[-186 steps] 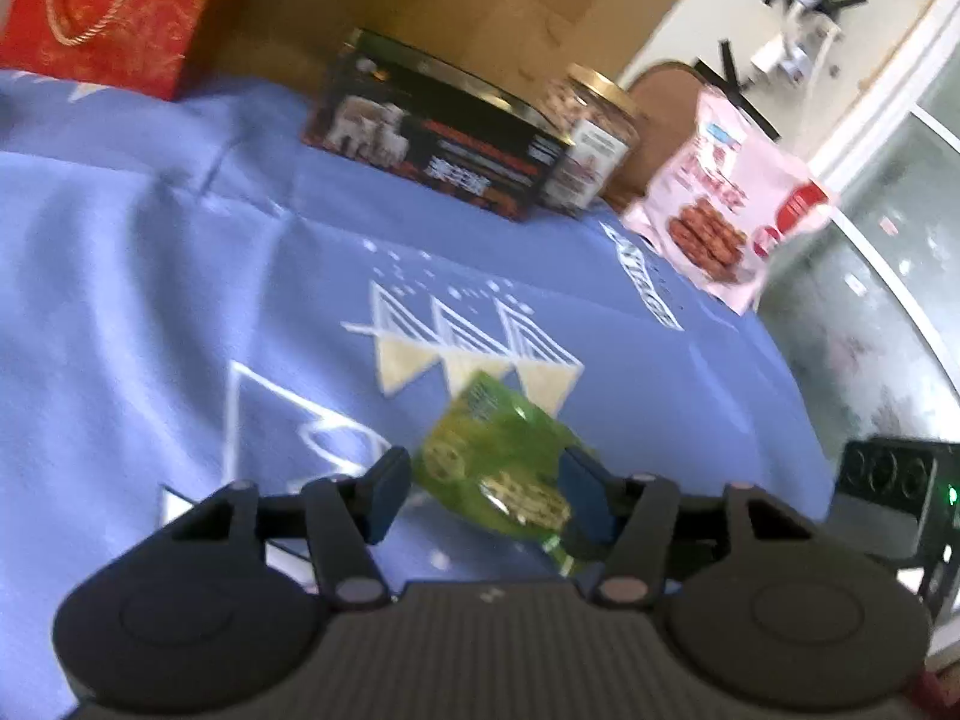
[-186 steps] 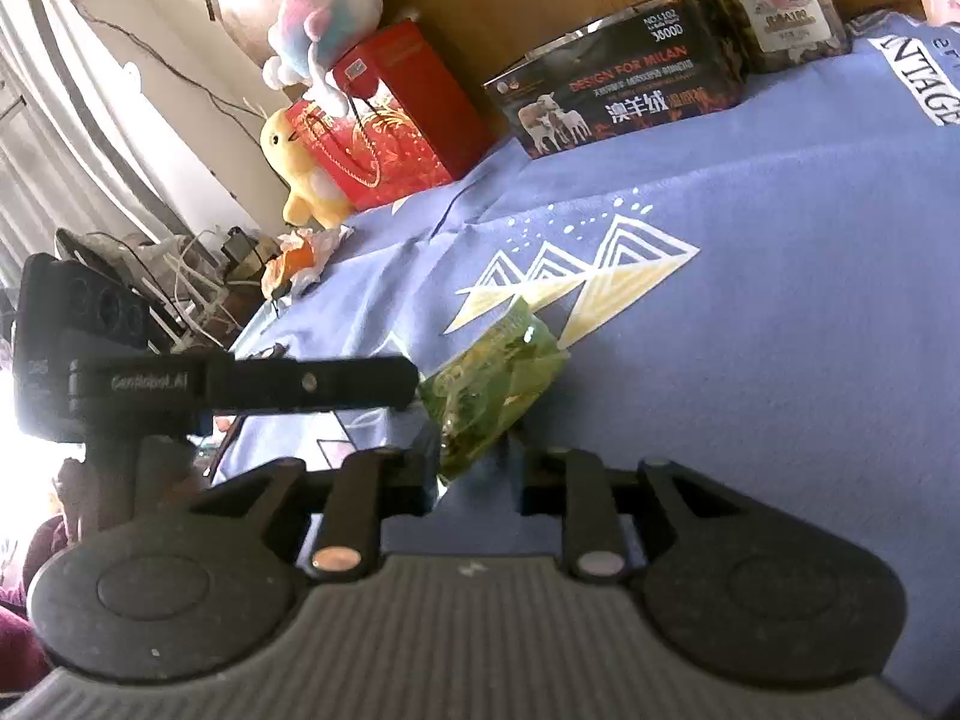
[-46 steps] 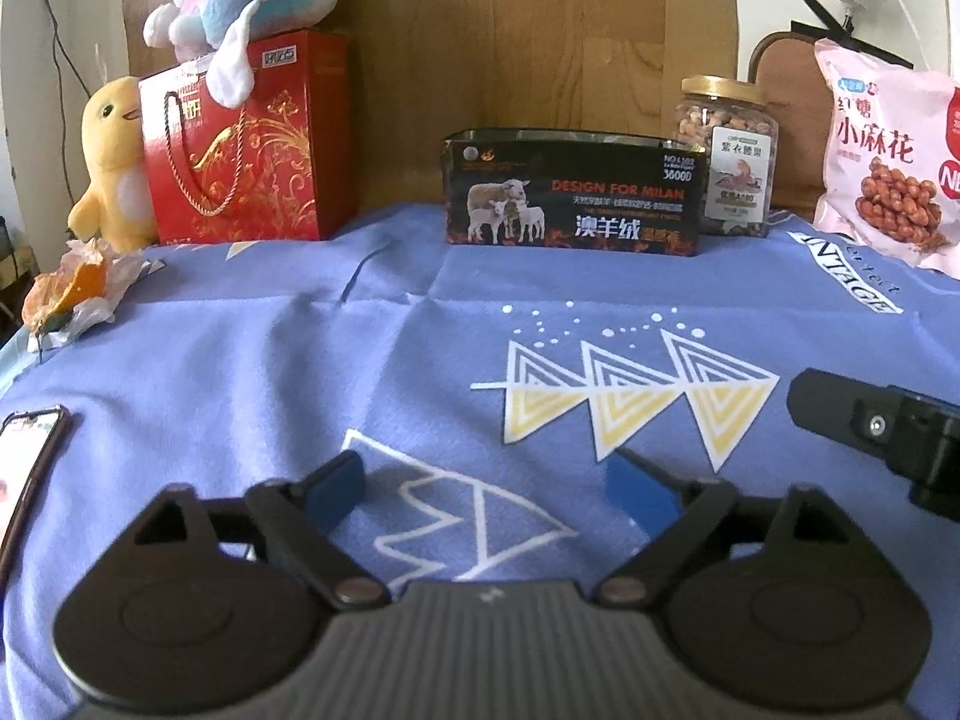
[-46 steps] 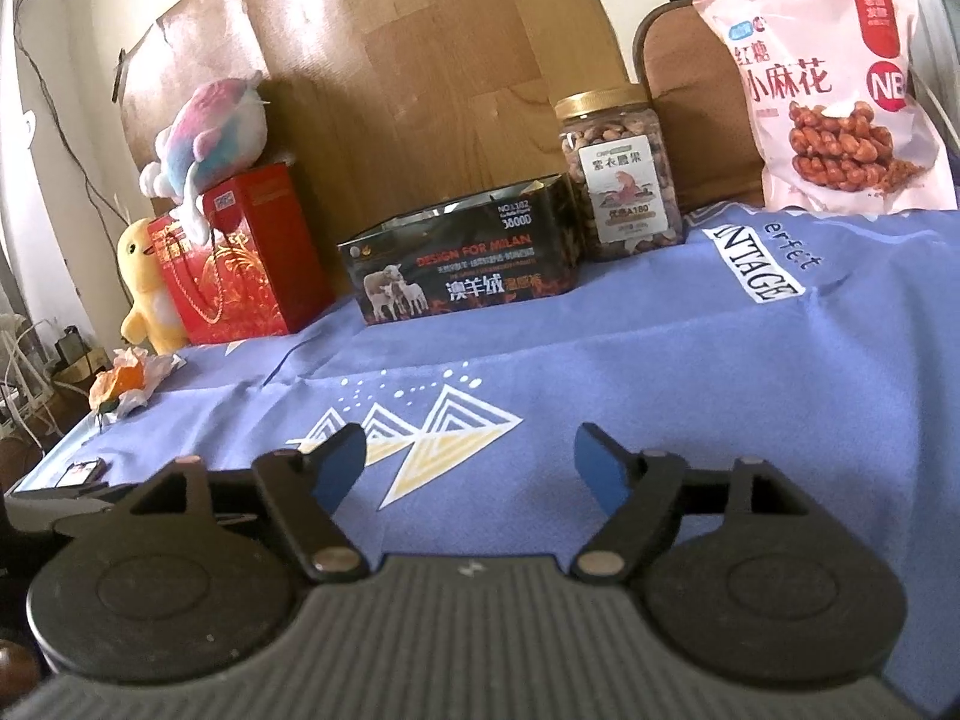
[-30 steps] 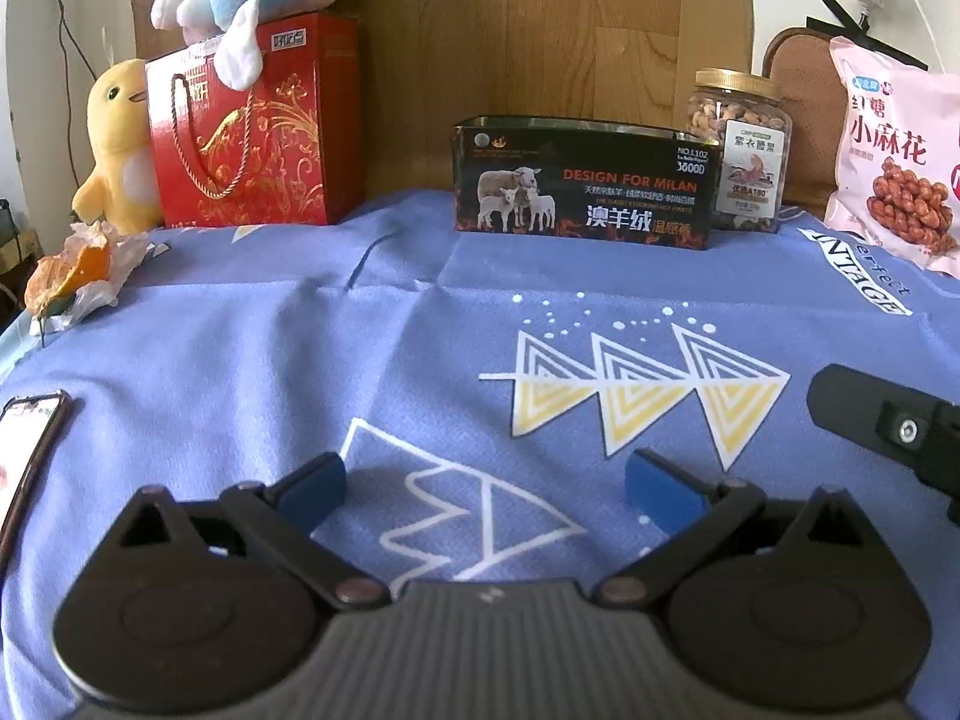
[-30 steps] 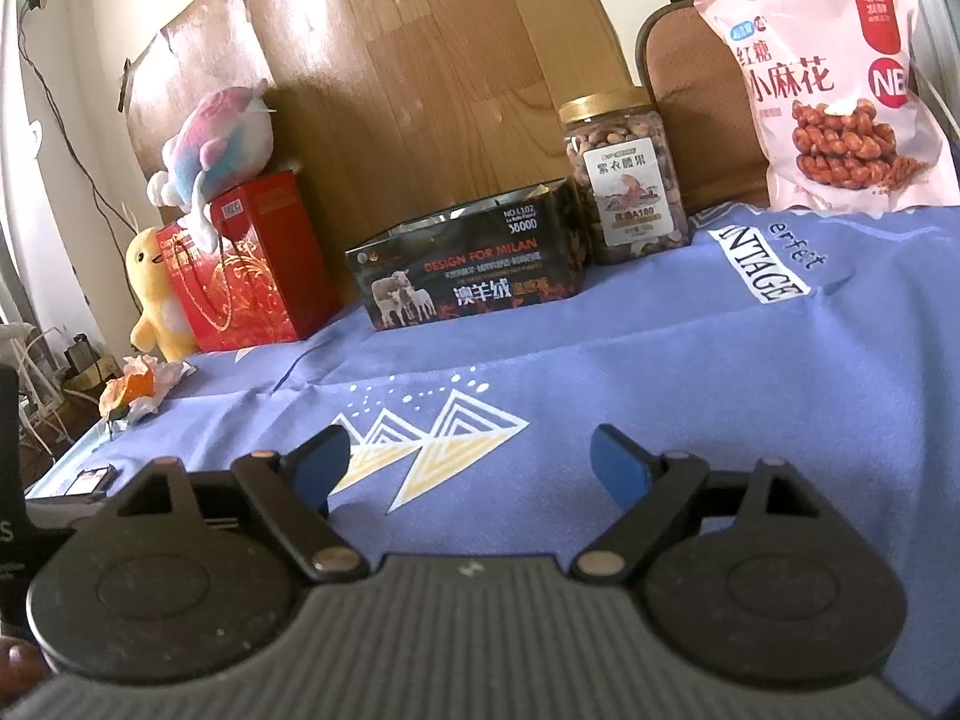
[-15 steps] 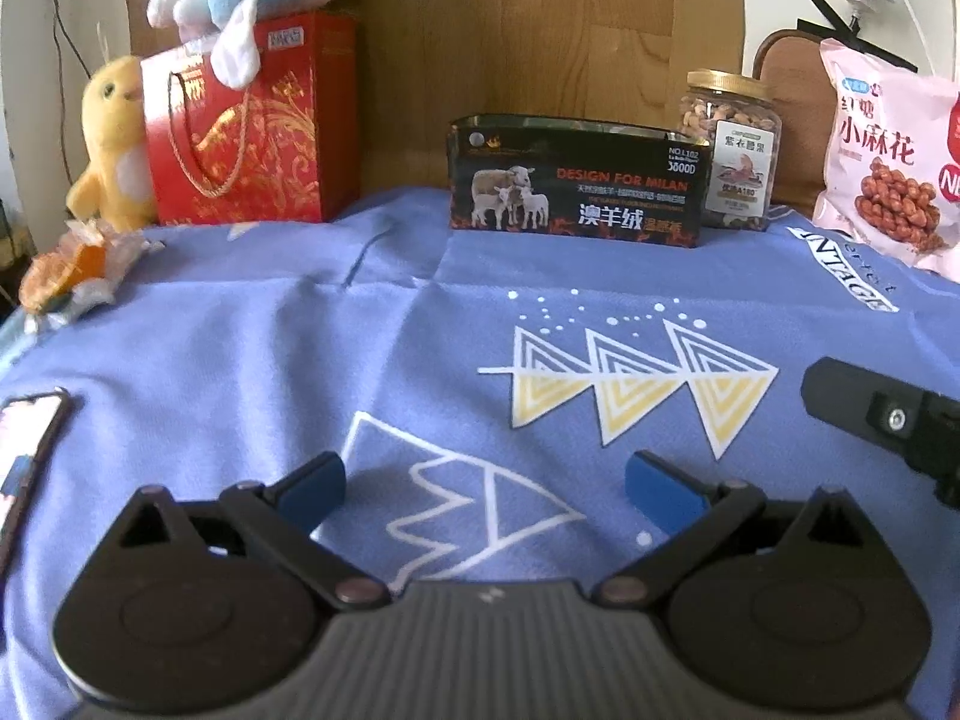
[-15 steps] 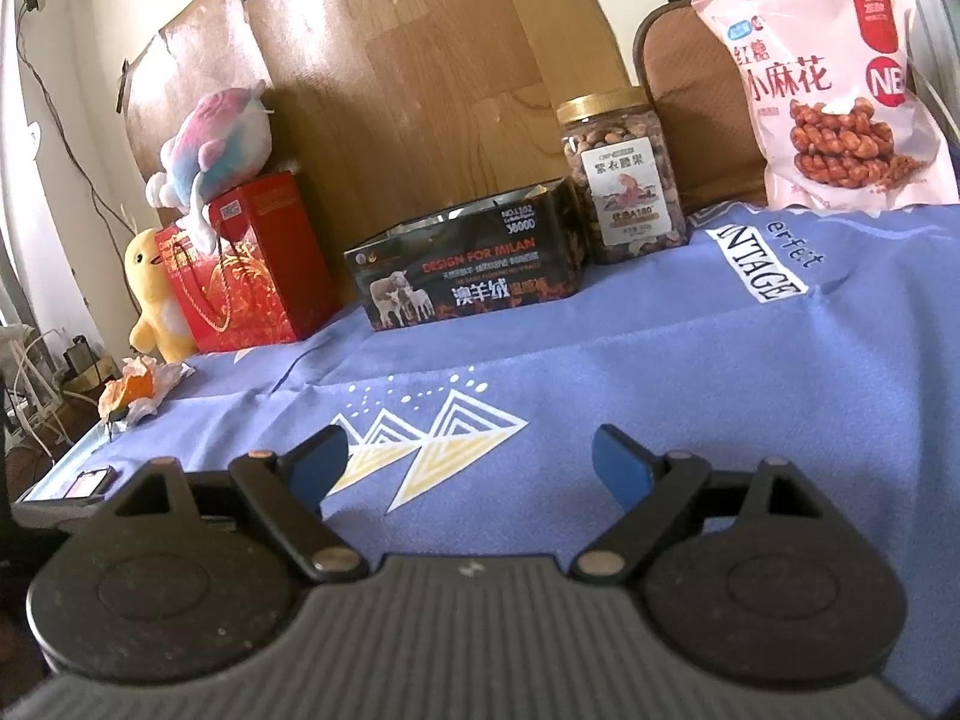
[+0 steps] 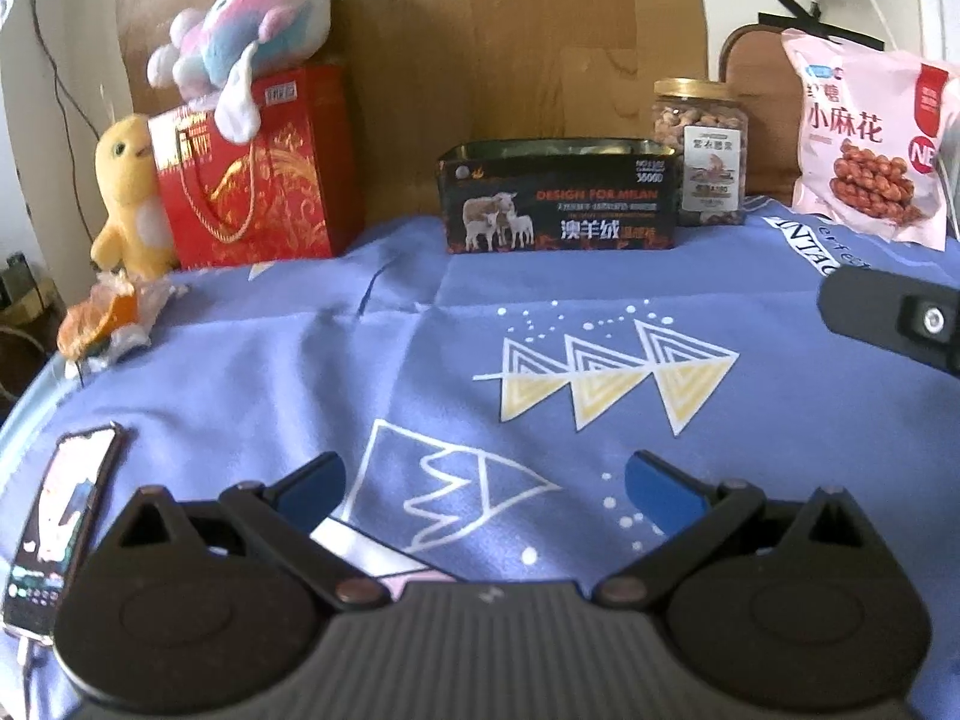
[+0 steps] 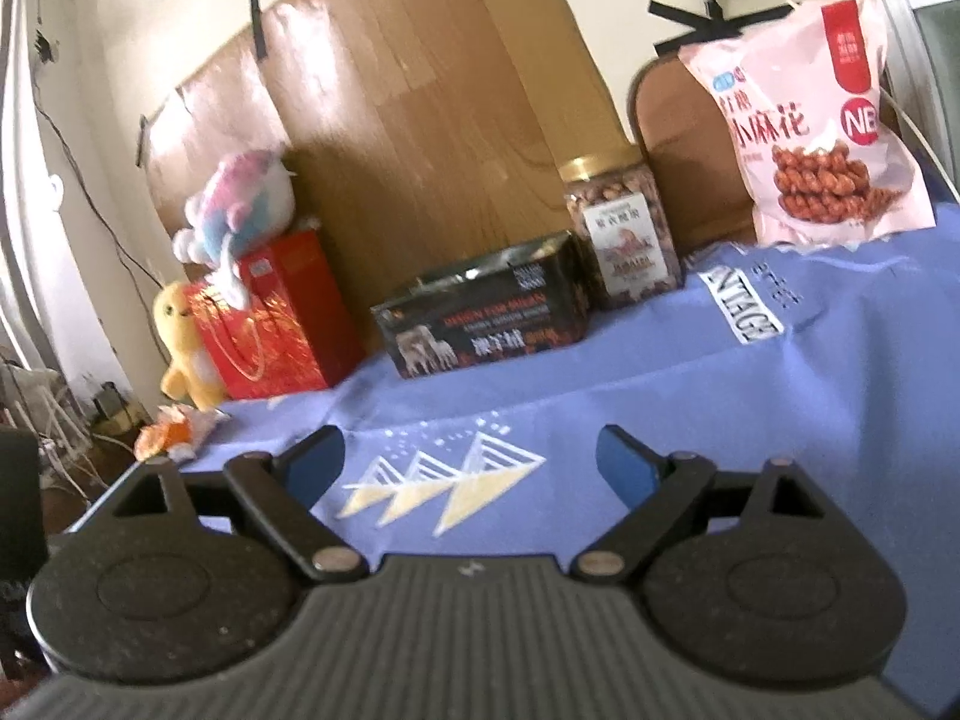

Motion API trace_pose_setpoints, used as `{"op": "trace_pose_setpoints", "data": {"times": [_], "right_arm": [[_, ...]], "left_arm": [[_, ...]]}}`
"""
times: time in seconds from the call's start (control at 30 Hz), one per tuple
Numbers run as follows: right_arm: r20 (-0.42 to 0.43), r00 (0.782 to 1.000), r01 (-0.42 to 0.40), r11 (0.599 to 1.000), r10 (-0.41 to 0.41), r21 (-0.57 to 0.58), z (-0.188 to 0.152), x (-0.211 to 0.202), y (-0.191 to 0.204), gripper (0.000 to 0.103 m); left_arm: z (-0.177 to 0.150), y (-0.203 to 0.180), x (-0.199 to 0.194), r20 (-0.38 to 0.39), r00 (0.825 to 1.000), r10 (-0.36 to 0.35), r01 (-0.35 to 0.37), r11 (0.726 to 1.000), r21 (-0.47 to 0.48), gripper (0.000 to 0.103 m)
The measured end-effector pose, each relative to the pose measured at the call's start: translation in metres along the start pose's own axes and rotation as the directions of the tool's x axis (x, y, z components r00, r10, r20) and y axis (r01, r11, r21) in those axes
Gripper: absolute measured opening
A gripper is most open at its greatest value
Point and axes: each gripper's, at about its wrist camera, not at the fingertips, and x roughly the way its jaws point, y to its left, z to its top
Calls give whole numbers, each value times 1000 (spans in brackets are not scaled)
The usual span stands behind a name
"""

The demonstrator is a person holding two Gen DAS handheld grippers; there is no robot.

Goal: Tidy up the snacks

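My left gripper (image 9: 485, 483) is open and empty, low over the blue cloth (image 9: 420, 348). My right gripper (image 10: 471, 462) is open and empty too; part of it shows at the right edge of the left wrist view (image 9: 894, 318). At the back stand a black open tin box (image 9: 558, 198) (image 10: 486, 315), a jar of nuts (image 9: 702, 153) (image 10: 621, 234) and a pink snack bag (image 9: 870, 138) (image 10: 810, 102). No green snack packet is in view.
A red gift bag (image 9: 252, 171) with a plush toy (image 9: 246, 54) on top and a yellow duck toy (image 9: 129, 192) stand at the back left. An orange wrapper (image 9: 102, 318) and a phone (image 9: 60, 516) lie at the left edge. A wooden board (image 10: 420, 120) backs the table.
The green packet held 6 s ago is gone from both views. Since half a second ago, the right gripper has tilted and drawn back a little; the left is nearly still.
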Motion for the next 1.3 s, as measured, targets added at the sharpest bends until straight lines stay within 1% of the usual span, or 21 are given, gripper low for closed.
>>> {"op": "trace_pose_setpoints", "data": {"times": [0.2, 0.6, 0.8, 1.17, 1.3], "right_arm": [[-2, 1000, -8, 1000, 8, 4, -1, -2, 2, 94], [2, 1000, 0, 1000, 0, 24, -4, -4, -1, 94], [1, 1000, 1, 1000, -1, 31, -5, -5, -1, 95], [10, 1000, 3, 999, -3, 42, -5, -7, -3, 95], [9, 1000, 2, 999, -3, 45, -5, -8, -3, 95]], "left_arm": [[1, -4, -9, 23, 999, 23, -24, 999, 30, 103], [-3, -9, -5, 16, 997, 73, -74, 995, 74, 103], [-3, -9, -6, 33, 994, 100, -102, 991, 82, 103], [-2, -10, -10, 66, 990, 124, -130, 987, 96, 103], [-2, -11, -9, 71, 986, 153, -160, 982, 100, 103]]}}
